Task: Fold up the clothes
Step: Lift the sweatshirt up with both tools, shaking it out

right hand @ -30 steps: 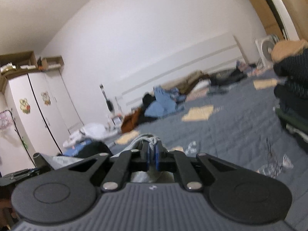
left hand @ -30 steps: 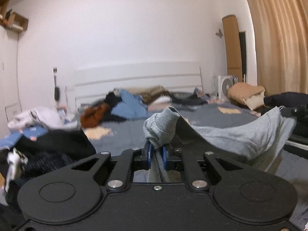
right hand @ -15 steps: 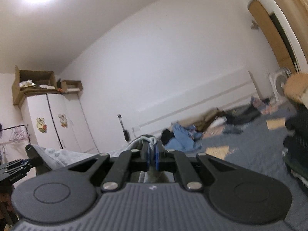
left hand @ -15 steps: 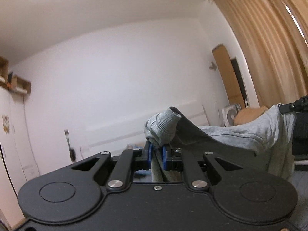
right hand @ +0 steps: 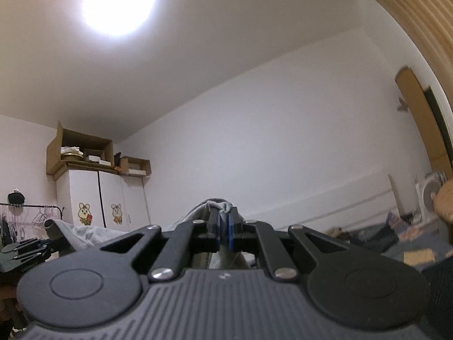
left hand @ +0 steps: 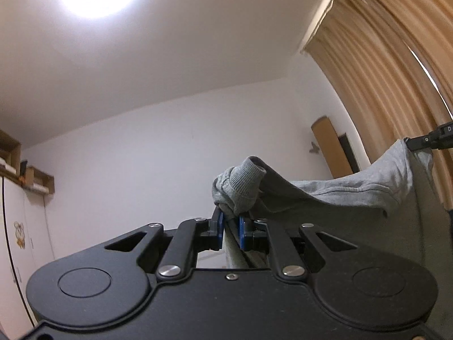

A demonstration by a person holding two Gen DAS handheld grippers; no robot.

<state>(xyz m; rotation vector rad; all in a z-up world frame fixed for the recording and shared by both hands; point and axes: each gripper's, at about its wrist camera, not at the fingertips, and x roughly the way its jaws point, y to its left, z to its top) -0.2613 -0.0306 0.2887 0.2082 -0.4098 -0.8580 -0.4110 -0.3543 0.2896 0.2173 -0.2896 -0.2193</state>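
Left claw tilted upward, pinching grey sweatshirt cuff, right claw likewise pinching its edge

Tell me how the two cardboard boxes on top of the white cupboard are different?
The left cardboard box is bigger and taller than the right cardboard box. The left one has a flap sticking up; the right one shows none. The left holds several pale things, the right maybe one. Both are brown, open toward the room, and sit on the white cupboard.
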